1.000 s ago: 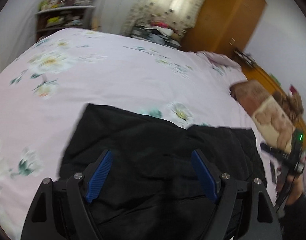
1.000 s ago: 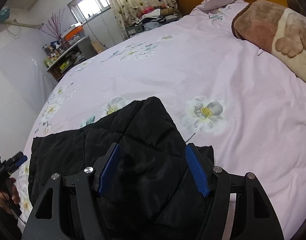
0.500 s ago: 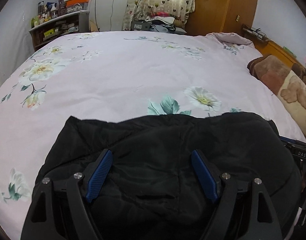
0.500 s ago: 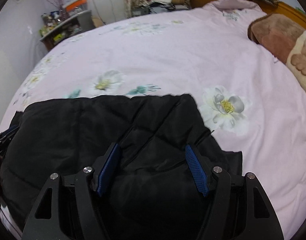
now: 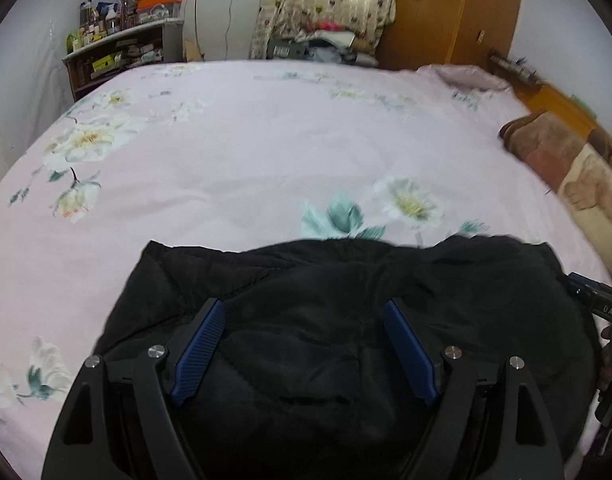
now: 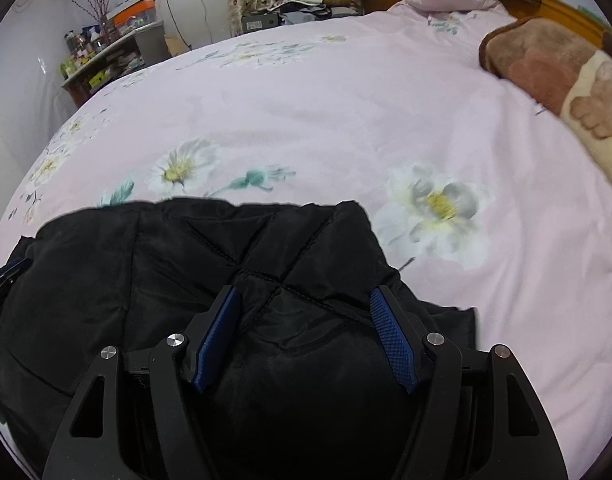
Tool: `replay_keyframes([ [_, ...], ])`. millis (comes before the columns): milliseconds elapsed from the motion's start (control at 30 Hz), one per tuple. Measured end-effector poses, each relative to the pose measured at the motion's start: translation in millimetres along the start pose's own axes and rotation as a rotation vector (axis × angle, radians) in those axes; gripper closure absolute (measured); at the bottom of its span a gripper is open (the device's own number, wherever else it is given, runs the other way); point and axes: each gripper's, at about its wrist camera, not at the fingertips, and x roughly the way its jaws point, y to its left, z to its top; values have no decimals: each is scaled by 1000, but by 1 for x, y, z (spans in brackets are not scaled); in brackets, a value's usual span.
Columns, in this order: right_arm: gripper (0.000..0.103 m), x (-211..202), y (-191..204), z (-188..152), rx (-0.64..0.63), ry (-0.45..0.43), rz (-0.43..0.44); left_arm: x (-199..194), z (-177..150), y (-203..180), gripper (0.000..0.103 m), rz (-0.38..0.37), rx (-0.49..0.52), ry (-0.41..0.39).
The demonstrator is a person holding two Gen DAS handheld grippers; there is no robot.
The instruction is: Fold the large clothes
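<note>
A black quilted jacket (image 5: 346,292) lies bunched at the near edge of the bed; it also shows in the right wrist view (image 6: 210,256). My left gripper (image 5: 304,312) is open, its blue pads spread over the jacket's middle, with black fabric between the jaws. My right gripper (image 6: 306,300) is open over the jacket's right part, fabric bulging between the jaws. Whether the pads touch the cloth I cannot tell. The right gripper's body shows at the right edge of the left wrist view (image 5: 602,308).
The bed has a pink floral cover (image 5: 266,152). A brown and cream blanket (image 6: 554,76) lies at the right side. A shelf with clutter (image 5: 118,56) and a wooden wardrobe (image 5: 454,12) stand beyond the bed.
Both grippers have swung to face straight across the bed. The jacket now lies more gathered, with its far edge in a straighter line. Both grippers stay open.
</note>
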Motion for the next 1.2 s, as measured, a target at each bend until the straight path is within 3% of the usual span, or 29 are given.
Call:
replay_keyframes([
  [100, 36, -40, 19, 2, -20, -84, 64, -27, 2, 9, 19, 8, 21, -71],
  [200, 36, -58, 51, -5, -94, -117, 127, -27, 2, 27, 19, 46, 8, -67],
  [333, 36, -27, 85, -9, -153, -45, 148, 0, -9, 49, 19, 78, -58, -1],
  [433, 36, 8, 93, -10, -206, -8, 60, 10, -18, 58, 17, 69, -98, -2],
  [667, 35, 42, 72, -2, -133, 38, 61, 19, -14, 50, 15, 105, -93, 29],
  [767, 35, 22, 65, 3, -126, 26, 81, -6, -8, 42, 16, 85, -78, -15],
  [933, 35, -25, 33, 2, -70, -88, 93, -38, -8, 7, 16, -8, 16, -94],
  [1067, 35, 3, 5, -7, -37, -12, -20, -7, -10, -17, 16, -10, 63, -22],
  [1200, 35, 22, -10, -14, -5, 1, -3, 22, -15, -21, 13, 17, 70, 1],
])
